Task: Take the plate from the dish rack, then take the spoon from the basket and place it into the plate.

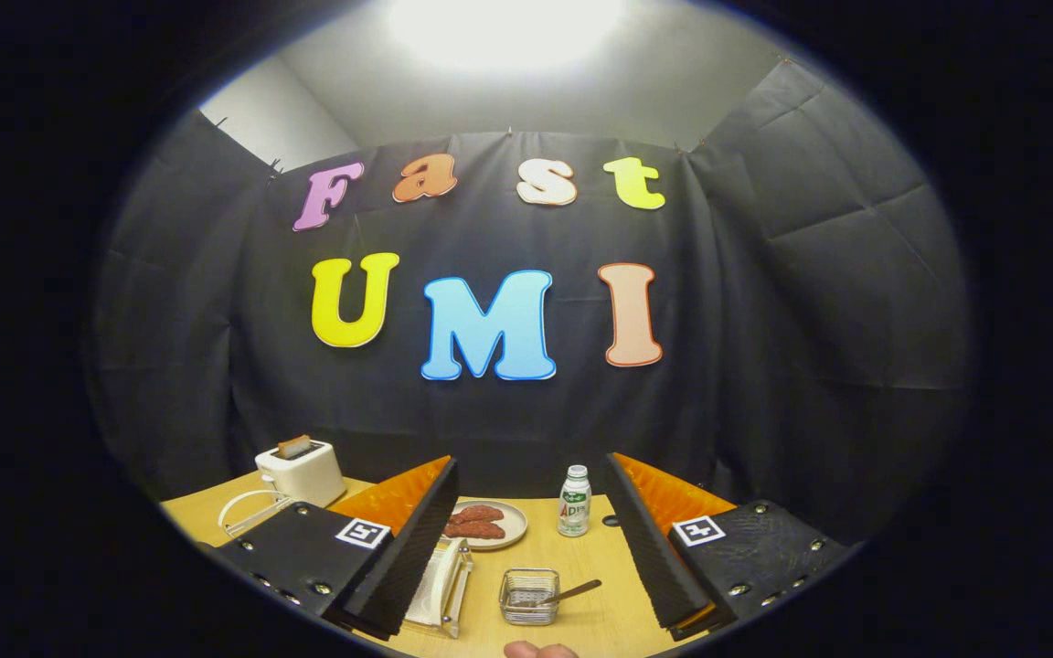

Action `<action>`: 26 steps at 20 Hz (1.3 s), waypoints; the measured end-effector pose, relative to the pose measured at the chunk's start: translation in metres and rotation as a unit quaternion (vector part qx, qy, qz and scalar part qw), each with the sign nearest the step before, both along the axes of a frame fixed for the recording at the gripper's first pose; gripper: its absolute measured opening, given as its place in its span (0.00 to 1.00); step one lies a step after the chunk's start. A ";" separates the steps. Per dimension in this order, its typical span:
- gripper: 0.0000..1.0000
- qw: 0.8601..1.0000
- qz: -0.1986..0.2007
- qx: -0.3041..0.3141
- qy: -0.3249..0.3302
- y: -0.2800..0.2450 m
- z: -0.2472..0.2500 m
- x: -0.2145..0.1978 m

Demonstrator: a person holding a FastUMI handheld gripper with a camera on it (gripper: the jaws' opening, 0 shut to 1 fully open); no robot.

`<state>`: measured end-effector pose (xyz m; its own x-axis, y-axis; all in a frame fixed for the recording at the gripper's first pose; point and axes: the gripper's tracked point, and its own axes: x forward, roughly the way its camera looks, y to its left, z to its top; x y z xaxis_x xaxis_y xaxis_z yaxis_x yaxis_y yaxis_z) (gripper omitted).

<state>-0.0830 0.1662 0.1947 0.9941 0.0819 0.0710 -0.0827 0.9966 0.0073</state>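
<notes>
The tongs (526, 548) hang above the wooden table (600, 621) with their two fingers spread wide and nothing held between them. From where I stand, the job looks as if it has not begun.

The dish rack (442, 585) sits low between the fingers, pressed close to the left one, and a pale plate (440, 578) stands on edge in it. That plate is the first thing to fetch, and it is untouched in its slot. Just to the right of the rack, roughly midway between the fingers, is a small wire basket (529, 596), with the spoon (572, 592) lying in it and its handle poking out over the rim toward the right finger. So the spoon has not been lifted either.

Beyond the rack and basket, further ahead of the fingers, a second plate (488, 525) lies flat with reddish food on it, and a small bottle (574, 501) stands just beside that. A toaster (300, 468) sits off beyond the left finger. A bit of a hand (540, 650) shows nearest of all, below the basket.

Everything remains: close on the standing plate, lift it clear of the rack and set it down, then take the spoon from the basket and lay it in that plate.
</notes>
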 end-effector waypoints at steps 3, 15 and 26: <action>0.97 0.999 0.003 0.009 0.039 0.019 -0.008 0.008; 0.97 0.975 0.064 -0.046 0.209 0.113 -0.047 0.063; 0.96 0.905 0.035 -0.009 0.424 0.153 -0.126 0.103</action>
